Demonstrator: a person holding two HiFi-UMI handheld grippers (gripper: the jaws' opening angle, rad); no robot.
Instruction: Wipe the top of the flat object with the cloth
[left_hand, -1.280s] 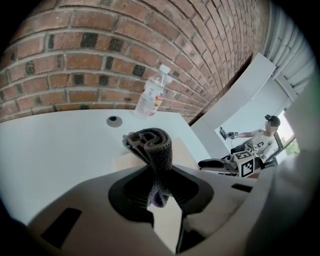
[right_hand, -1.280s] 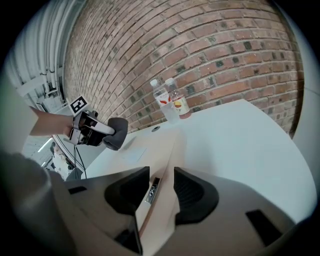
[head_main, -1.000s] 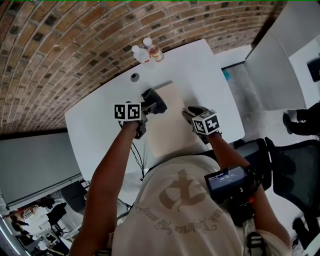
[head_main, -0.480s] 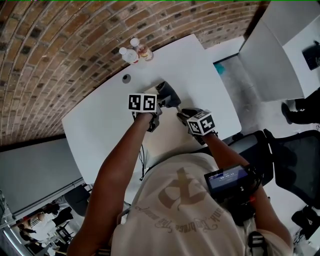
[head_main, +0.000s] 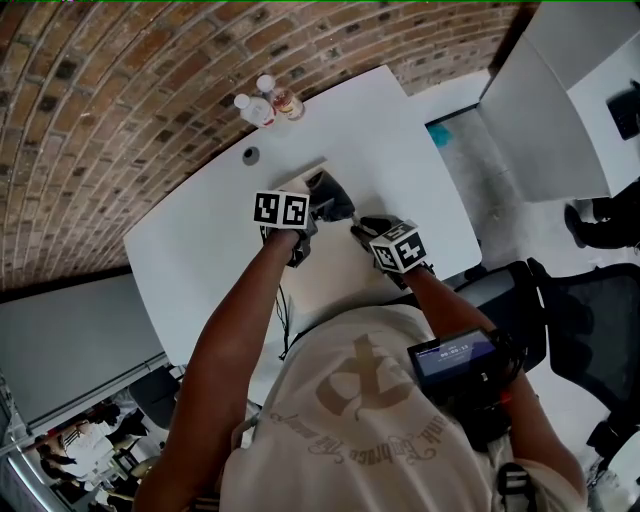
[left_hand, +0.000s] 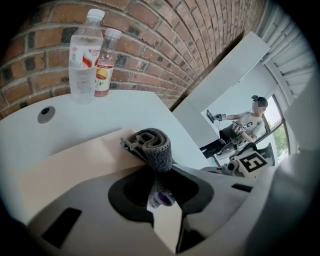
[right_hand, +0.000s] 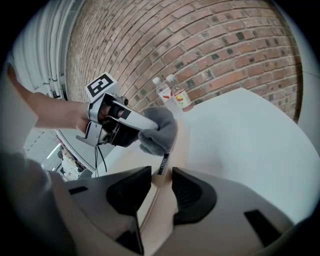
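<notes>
A flat beige object (head_main: 345, 265) lies on the white table (head_main: 200, 250). My left gripper (head_main: 318, 205) is shut on a rolled grey cloth (head_main: 330, 195), which rests on the object's far edge. In the left gripper view the cloth (left_hand: 152, 147) sticks out from between the jaws over the beige surface (left_hand: 75, 157). My right gripper (head_main: 358, 228) sits at the object's right edge, close to the cloth. Its jaws have just been closing. In the right gripper view they stand a narrow gap apart, with the beige edge (right_hand: 159, 177) and a black tag (right_hand: 164, 163) between them.
Two plastic bottles (head_main: 265, 102) stand at the table's far edge by the brick wall, with a small grey round cap (head_main: 250, 155) near them. A white partition (head_main: 545, 110) and a black chair (head_main: 580, 330) are on the right. Another person (left_hand: 250, 122) sits far off.
My left gripper carried the cloth to the right along the object's far edge, closer to the right gripper. The right gripper stayed at the right edge.
</notes>
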